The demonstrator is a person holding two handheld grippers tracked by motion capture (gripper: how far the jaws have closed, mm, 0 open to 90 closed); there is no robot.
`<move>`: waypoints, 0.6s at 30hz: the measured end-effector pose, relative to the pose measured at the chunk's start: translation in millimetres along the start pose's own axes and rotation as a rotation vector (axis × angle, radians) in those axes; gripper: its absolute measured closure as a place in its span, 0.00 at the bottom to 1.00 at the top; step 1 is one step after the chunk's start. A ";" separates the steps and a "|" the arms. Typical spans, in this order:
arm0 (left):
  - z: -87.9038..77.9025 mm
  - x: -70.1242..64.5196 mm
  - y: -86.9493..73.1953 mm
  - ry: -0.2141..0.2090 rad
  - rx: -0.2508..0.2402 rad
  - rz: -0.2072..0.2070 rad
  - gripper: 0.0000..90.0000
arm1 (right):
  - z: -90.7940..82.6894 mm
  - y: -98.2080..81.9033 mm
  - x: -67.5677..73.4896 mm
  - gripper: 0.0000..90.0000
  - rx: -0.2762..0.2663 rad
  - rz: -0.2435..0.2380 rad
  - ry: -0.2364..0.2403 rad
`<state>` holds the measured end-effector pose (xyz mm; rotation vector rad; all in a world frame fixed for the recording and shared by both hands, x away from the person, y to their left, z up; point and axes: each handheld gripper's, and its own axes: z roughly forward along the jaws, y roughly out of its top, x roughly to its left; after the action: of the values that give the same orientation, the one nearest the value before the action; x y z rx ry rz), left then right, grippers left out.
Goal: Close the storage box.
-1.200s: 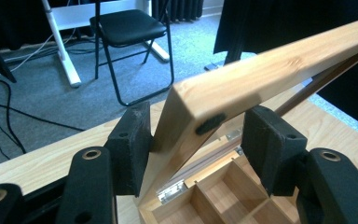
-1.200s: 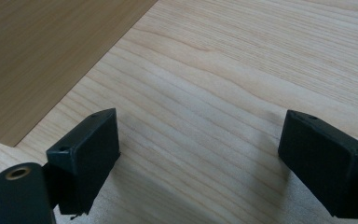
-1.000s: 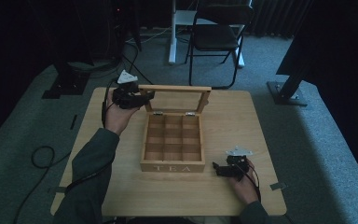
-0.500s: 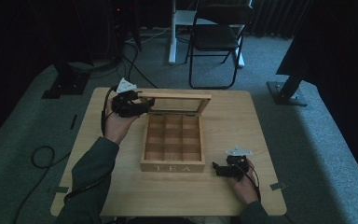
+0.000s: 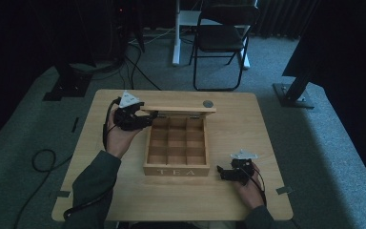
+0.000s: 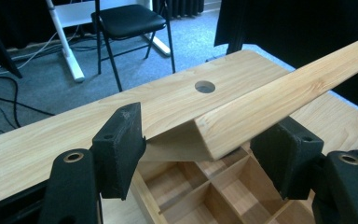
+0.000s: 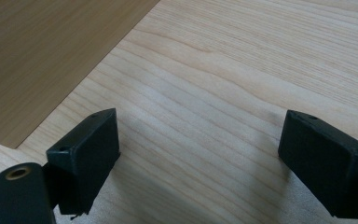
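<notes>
Studio-like room — black drapes (image 5: 24, 33), folding chair (image 5: 221, 38), carpet (image 5: 28, 129)

Tea box (image 5: 176, 157) open on your table (image 5: 248, 124)
Your left gripper (image 5: 140, 119) meets its raised lid (image 5: 181, 109); right gripper (image 5: 226, 172) rests beside it.

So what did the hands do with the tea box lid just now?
The left gripper carried the lid of the tea box from standing open down toward closing; its corner lies between the wide-apart jaws. The right gripper stayed resting open on the table, and the box did not move.
</notes>
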<state>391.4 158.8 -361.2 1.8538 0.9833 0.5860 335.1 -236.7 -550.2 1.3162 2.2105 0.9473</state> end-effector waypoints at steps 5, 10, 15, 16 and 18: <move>-3.6 -5.8 -7.8 0.011 0.005 0.011 0.39 | 0.0 0.0 0.1 0.13 -0.001 0.000 -0.001; -6.5 -10.6 -15.0 0.019 0.015 0.015 0.39 | 0.0 0.0 0.1 0.13 0.000 0.001 0.000; -8.9 -14.8 -23.3 0.018 0.025 0.011 0.38 | 0.0 0.0 0.1 0.13 0.000 0.001 0.000; -9.2 -14.6 -25.2 0.011 0.031 0.003 0.38 | 0.0 0.0 0.1 0.13 0.000 0.001 0.000; -9.9 -13.9 -28.9 -0.005 0.037 -0.009 0.37 | 0.0 0.0 0.1 0.13 0.000 0.001 0.000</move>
<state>365.3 159.6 -382.2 1.8817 1.0050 0.5602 335.0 -236.6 -550.2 1.3172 2.2097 0.9478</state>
